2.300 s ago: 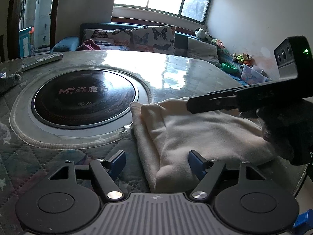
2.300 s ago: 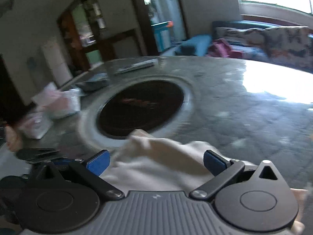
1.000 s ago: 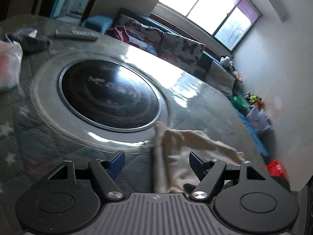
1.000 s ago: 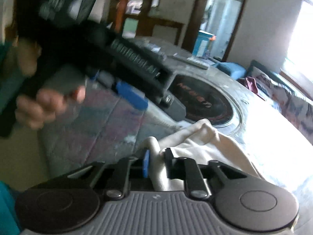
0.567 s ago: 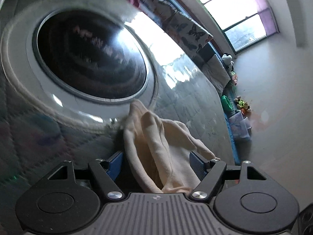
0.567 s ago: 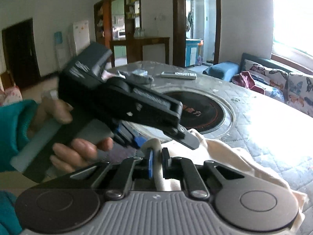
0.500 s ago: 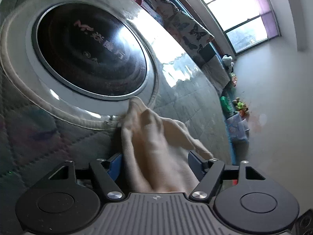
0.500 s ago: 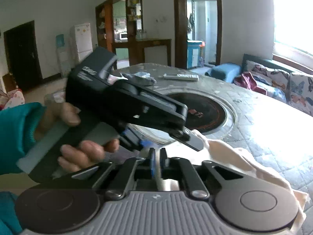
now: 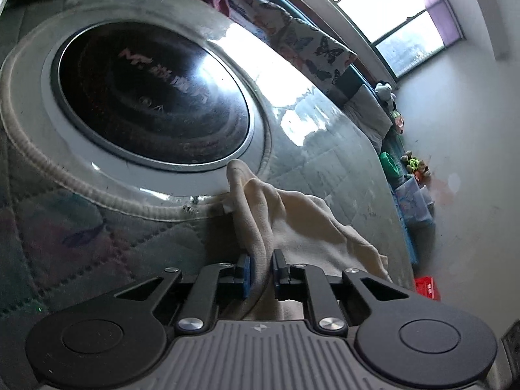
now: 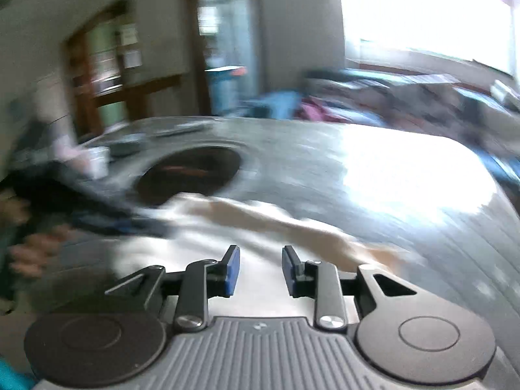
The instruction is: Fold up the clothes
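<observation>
The left hand-held gripper [image 9: 260, 273] had just been closing and pinched a bunched fold of the cream cloth [image 9: 292, 224], which lay on the worktop [image 9: 341, 169] beside the round dark hob [image 9: 152, 97], toward the near edge. The right hand-held gripper [image 10: 260, 271] had just been opening; its jaws stood apart above the cloth, gripping nothing. A regrasp seemed in hand; next, the right needed a fresh edge to pinch.

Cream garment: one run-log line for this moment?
left gripper: just closed on cream garment fold | right gripper: just opened, nothing pinched | garment: bunched on table
</observation>
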Available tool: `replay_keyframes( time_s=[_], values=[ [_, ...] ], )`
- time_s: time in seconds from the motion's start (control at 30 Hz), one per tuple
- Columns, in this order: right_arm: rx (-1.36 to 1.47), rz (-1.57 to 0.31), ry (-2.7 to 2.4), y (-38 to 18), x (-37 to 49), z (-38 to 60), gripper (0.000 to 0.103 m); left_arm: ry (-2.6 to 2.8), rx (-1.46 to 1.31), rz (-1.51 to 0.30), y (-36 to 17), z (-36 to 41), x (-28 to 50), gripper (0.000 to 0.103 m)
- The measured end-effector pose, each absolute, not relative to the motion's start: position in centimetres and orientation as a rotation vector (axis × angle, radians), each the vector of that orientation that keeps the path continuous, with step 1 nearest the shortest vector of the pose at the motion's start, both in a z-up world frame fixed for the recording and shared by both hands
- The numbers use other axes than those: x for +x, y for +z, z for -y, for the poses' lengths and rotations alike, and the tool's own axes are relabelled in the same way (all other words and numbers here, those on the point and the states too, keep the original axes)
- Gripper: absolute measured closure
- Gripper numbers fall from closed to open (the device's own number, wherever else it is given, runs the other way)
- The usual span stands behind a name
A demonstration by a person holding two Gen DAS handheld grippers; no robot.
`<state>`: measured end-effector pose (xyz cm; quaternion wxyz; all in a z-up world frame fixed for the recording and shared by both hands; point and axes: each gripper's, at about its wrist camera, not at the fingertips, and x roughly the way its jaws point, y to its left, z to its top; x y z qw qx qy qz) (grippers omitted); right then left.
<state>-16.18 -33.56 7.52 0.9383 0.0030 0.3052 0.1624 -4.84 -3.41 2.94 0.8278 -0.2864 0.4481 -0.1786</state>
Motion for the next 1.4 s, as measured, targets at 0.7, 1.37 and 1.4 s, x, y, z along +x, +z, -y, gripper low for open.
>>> replay_keyframes(
  time_s=[0.7, 1.37, 1.4],
  values=[
    [0.298, -0.604, 0.224, 3.6, -15.6, 41.2, 0.093, -0.381, -0.453, -0.892, 4.4, 5.4, -5.0, 0.089],
    [0.127, -0.474, -0.023, 11.6, -16.3, 49.2, 0.094, -0.634, -0.335, -0.816, 9.5, 20.5, -0.7, 0.09],
    [0.121, -0.473, -0.041, 11.7, -16.0, 49.9, 0.094, -0.645, -0.337, -0.82, 9.4, 21.4, -0.4, 0.09]
  ],
)
